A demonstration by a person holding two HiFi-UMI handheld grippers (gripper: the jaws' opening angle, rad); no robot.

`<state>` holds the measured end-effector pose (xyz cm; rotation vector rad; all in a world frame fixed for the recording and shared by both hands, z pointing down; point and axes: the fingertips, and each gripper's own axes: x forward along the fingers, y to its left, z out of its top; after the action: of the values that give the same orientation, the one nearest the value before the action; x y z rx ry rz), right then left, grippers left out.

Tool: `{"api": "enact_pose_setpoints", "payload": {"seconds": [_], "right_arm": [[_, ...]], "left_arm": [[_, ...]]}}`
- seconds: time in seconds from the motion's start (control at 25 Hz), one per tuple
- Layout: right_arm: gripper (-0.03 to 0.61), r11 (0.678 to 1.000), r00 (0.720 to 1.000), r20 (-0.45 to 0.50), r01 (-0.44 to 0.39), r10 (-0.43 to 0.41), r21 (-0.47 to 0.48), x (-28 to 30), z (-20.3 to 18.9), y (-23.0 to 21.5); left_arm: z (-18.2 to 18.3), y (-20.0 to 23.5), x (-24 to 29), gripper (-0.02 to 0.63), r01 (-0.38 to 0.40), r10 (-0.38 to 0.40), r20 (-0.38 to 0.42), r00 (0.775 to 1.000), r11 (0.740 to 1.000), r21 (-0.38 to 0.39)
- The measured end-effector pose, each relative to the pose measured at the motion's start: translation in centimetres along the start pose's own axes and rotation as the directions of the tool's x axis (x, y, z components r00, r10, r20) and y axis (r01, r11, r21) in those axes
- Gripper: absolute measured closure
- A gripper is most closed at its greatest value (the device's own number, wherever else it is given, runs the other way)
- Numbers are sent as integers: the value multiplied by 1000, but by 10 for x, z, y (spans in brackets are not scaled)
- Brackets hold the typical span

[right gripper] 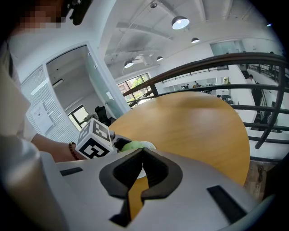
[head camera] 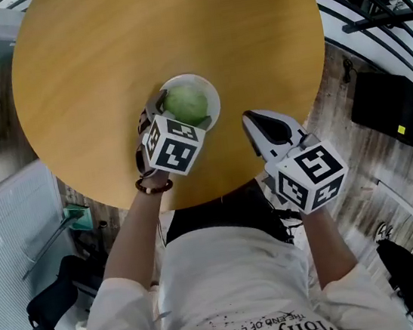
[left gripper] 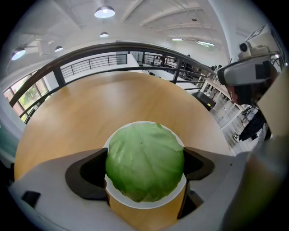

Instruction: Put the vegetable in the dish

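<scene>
Head view: the left gripper [head camera: 178,117] holds the cabbage [head camera: 185,104] over the white dish [head camera: 212,91] on the round tabletop [head camera: 172,28]; the right gripper [head camera: 260,125] hangs near the tabletop's edge. Left gripper view: its fingers [left gripper: 86,173] clamp the cabbage's sides, inside the dish's rim; whether it rests there is unclear. Right gripper view: fingers [right gripper: 119,173] together, nothing between them. By my judgement, only letting go is left.

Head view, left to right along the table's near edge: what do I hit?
In order: beaded bracelet → cabbage → right gripper.
</scene>
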<state>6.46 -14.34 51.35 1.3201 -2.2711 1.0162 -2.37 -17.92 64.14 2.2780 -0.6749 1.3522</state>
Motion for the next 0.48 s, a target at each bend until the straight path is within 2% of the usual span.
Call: {"api": "enact_pose_setpoints", "payload": {"seconds": [0.32,0.48], "right_arm": [[555,1000,1000,-2,-1,1,7,1,-1,-2],[555,1000,1000,-2,-2,2,8,1,-1,-3]], "left_arm": [[-1,0,7,126,-3,4,-19,1000,999,32],[-2,-3,9,126,22,-22,-22,1000,999,24]]}}
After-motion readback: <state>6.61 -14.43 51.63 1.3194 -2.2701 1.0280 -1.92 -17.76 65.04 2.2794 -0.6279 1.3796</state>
